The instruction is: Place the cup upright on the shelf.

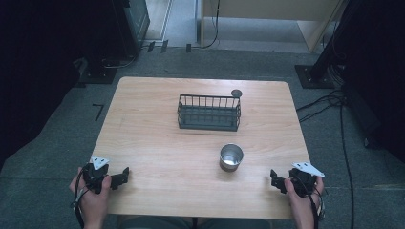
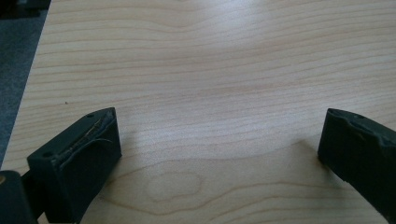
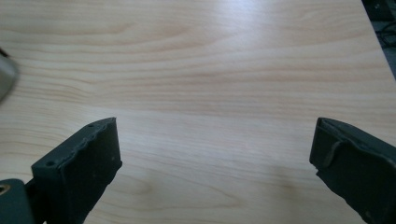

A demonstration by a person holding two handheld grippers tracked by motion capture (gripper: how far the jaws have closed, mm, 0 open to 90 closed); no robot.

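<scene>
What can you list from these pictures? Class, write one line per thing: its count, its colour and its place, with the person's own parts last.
Round shiny metal cup: one, silver, on the table right of centre, nearer the person than the basket.
Rectangular dark wire basket: one, dark grey, on the table's far middle; its inside looks bare.
Small round grey disc: one, at the basket's far right corner; too small to identify.
Light wooden table: one, pale wood grain, centre of the grey floor.
Black cables: several, on the floor at the right.
Left gripper: one, black, near left table edge, open.
Right gripper: one, black, near right edge, open.
Hands: two, holding the grippers.
</scene>
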